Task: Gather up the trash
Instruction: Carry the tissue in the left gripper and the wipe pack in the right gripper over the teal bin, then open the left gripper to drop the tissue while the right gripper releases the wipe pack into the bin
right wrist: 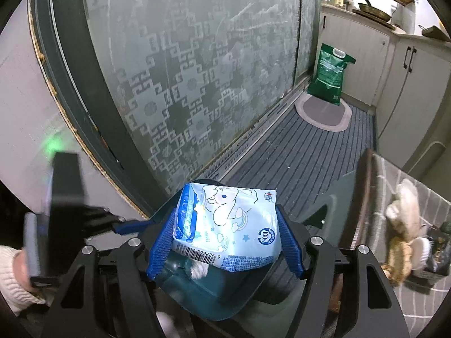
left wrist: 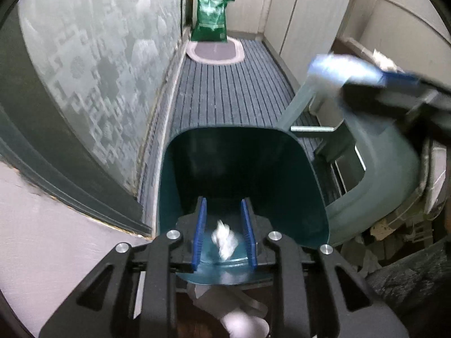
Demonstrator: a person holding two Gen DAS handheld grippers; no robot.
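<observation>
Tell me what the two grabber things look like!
Both grippers, left gripper and right gripper, are black frames with cut-out holes, round silver bolts and ribbed blue fingers. A cream knitted sleeve shows at the person's wrist.

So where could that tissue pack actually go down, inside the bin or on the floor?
The teal bin is nearly bare, holding one crumpled tissue. The striped mat between glass door and cabinets is free up to the green bag. Right of the bin is cluttered.
</observation>
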